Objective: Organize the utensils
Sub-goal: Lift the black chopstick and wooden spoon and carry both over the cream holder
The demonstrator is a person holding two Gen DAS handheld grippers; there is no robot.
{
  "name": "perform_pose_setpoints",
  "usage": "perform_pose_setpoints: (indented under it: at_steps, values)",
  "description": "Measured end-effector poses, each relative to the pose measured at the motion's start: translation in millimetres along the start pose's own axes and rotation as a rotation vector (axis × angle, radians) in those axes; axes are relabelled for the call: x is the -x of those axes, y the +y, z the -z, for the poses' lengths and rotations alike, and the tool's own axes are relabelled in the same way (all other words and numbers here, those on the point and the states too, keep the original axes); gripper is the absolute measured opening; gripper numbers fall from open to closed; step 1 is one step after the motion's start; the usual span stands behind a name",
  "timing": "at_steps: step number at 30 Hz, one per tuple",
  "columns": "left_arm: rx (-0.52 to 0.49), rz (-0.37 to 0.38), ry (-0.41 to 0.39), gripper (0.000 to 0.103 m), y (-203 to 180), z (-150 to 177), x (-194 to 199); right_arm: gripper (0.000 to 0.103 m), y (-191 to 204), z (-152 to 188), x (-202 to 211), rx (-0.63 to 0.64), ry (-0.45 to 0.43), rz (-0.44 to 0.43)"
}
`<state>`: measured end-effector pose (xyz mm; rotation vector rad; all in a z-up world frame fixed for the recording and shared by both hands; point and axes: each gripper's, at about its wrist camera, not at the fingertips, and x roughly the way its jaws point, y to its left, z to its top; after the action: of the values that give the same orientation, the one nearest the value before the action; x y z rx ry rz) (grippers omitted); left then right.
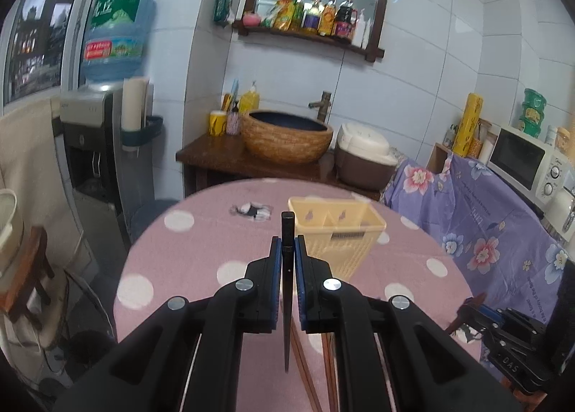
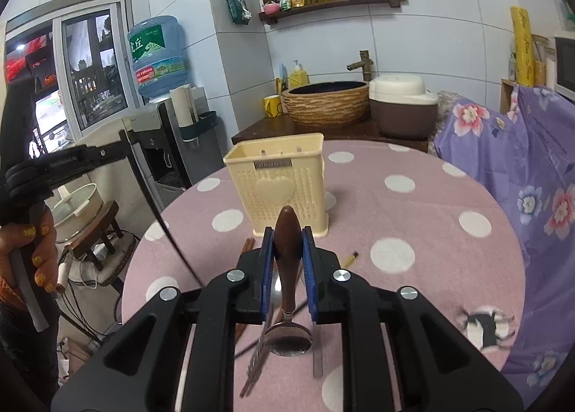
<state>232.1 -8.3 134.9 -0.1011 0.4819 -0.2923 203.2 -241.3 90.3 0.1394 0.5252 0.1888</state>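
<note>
Only the right wrist view shows the heart-fronted face of the 1 cream utensil holder [image 2: 279,185] at frame centre on the pink dotted table [image 2: 413,218], plus the person's hand [image 2: 34,254] at far left; the left wrist view looks into the holder's [image 1: 336,228] 2 compartments. The left gripper [image 1: 287,250] is clamped on 1 dark chopstick [image 1: 287,290], its long axis running up the frame centre, blunt end toward the holder. The right gripper [image 2: 287,243] is closed on 1 spoon's [image 2: 287,268] brown handle, bowl toward the frame bottom, above loose utensils [image 2: 257,351] I cannot count.

A water dispenser [image 1: 97,146], woven basin [image 1: 287,137] and rice cooker [image 1: 363,155] behind the table [image 1: 201,254]
</note>
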Motion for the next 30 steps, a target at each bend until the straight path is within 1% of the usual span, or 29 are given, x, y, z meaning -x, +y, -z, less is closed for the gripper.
perform_pose_setpoints:
  at_steps: [4,7,10,11,13,16,18,21,25,30]
  values:
    - [-0.05,0.02,-0.054,0.009,-15.2,-55.1,4.8,0.016,3.4,-63.4,-17.5,0.022,-0.037,-0.016]
    - [-0.06,0.027,-0.093,0.009,-27.1,-103.1,2.2,0.016,6.3,-125.5,-31.3,0.027,-0.082,-0.005]
    - [-0.054,0.018,-0.112,0.009,-35.3,-131.1,-9.9,0.016,7.4,-169.9,-44.5,0.031,-0.114,0.014]
    - [-0.05,0.018,-0.105,0.009,-38.5,-139.7,-19.6,0.016,7.8,-182.3,-51.7,0.029,-0.12,0.027]
    - [-0.038,0.014,-0.099,0.009,-41.4,-146.7,-35.0,0.016,8.6,-195.6,-66.1,0.03,-0.126,0.047]
    - [-0.026,0.001,-0.094,0.009,-43.8,-147.7,-62.1,0.016,4.1,-198.6,-91.3,0.01,-0.111,0.065]
    - [-0.027,-0.009,-0.08,0.009,-44.4,-141.8,-80.1,0.016,1.5,-189.8,-110.6,0.016,-0.091,0.077]
    - [-0.012,-0.006,-0.027,0.009,-39.8,-123.1,-106.9,0.016,-3.7,-168.6,-134.3,0.013,-0.044,0.084]
    - [0.009,-0.009,0.034,0.009,-28.9,-93.7,-132.0,0.016,-8.0,-141.8,-158.5,0.006,0.007,0.08]
    - [0.015,-0.012,0.094,0.009,-21.5,-72.2,-151.2,0.016,-10.4,-119.5,-180.7,-0.001,0.06,0.079]
